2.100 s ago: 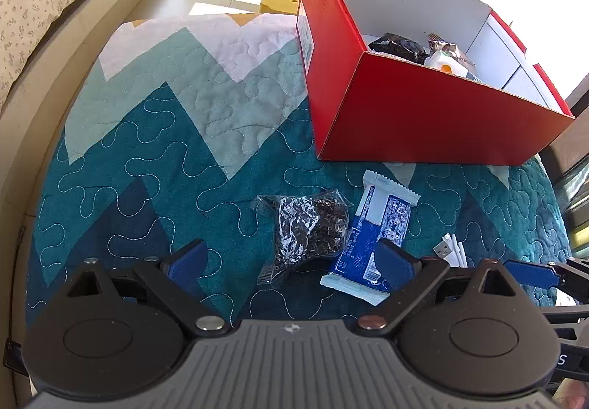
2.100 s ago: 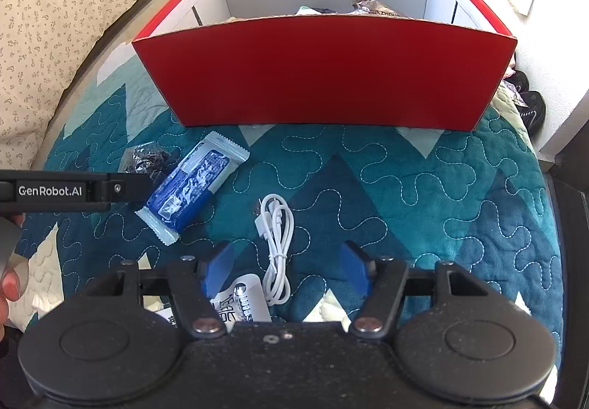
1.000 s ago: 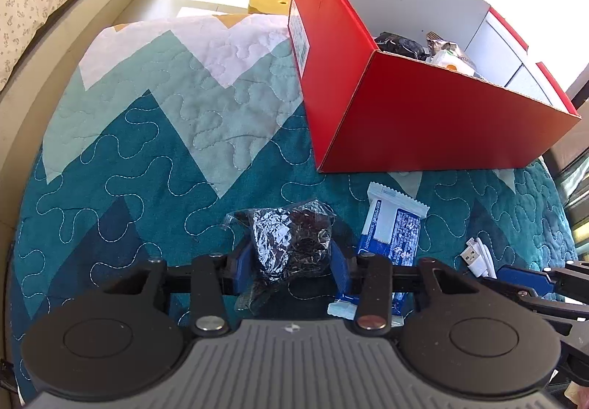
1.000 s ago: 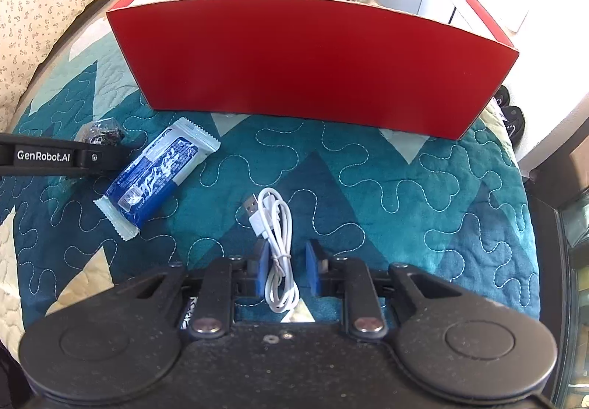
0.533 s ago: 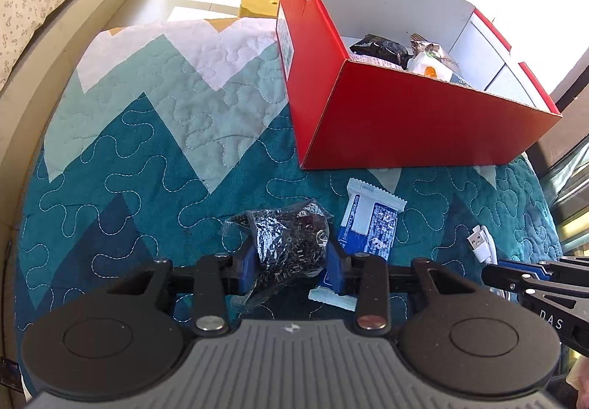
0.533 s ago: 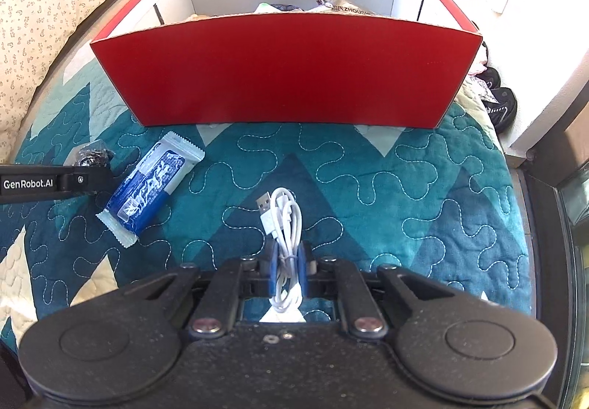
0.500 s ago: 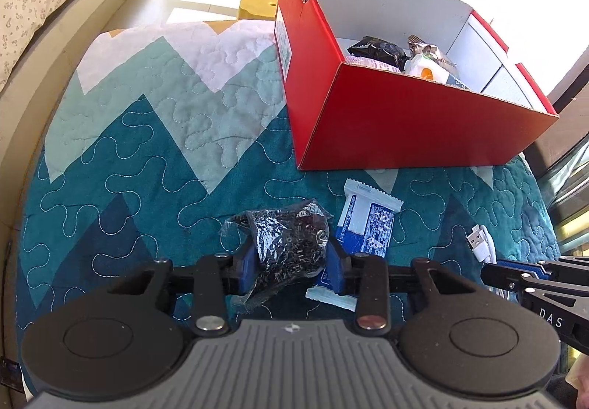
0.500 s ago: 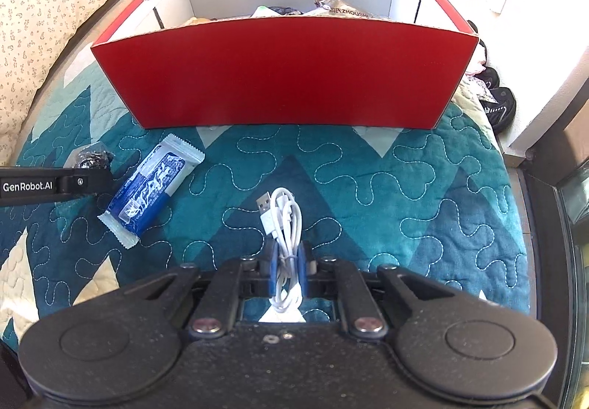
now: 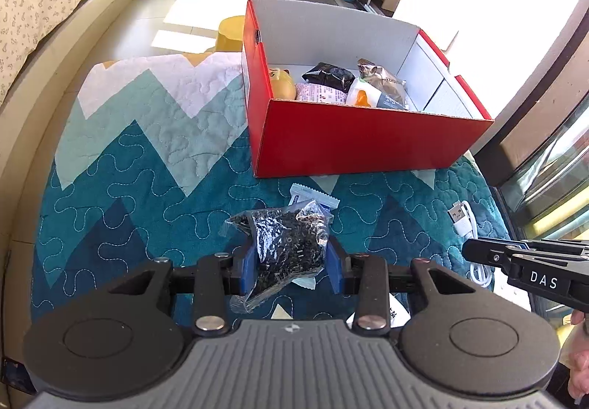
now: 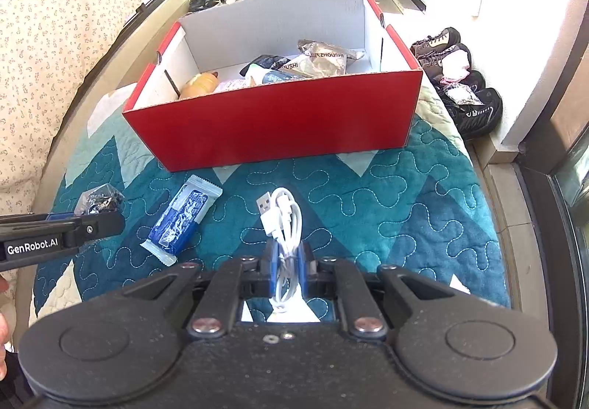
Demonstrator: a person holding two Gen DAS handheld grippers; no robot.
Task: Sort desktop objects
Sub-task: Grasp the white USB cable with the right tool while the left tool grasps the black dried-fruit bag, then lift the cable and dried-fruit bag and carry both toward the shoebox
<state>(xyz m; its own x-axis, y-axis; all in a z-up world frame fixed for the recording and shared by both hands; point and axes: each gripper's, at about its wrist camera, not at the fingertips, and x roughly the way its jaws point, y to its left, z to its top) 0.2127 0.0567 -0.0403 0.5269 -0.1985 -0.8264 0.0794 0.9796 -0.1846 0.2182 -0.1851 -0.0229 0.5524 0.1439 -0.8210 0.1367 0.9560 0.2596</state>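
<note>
Two tools are each pinching one thing above a quilted blue-and-white worktop. The left tool (image 9: 291, 267) is pressed against a clear crinkly bag of small dark pieces (image 9: 289, 247), holding it around its middle, raised above the quilt. The bag looks light and soft, likely to sag and shift, so a grip across the full bulge seems safer than the thin, slippery edge.

The right tool (image 10: 287, 265) is pressed together on a coiled white USB cable (image 10: 283, 225), gripping the bundle near its lower half, the plug end poking forward. The cable looks light and springy (the loops could slip free if held loosely).

A blue-and-white snack wrapper (image 10: 182, 221) lies flat on the quilt between the two tools, untouched. Beyond it stands an open red box (image 10: 279, 122) with a white interior, already holding several packets and a yellowish rounded item.
</note>
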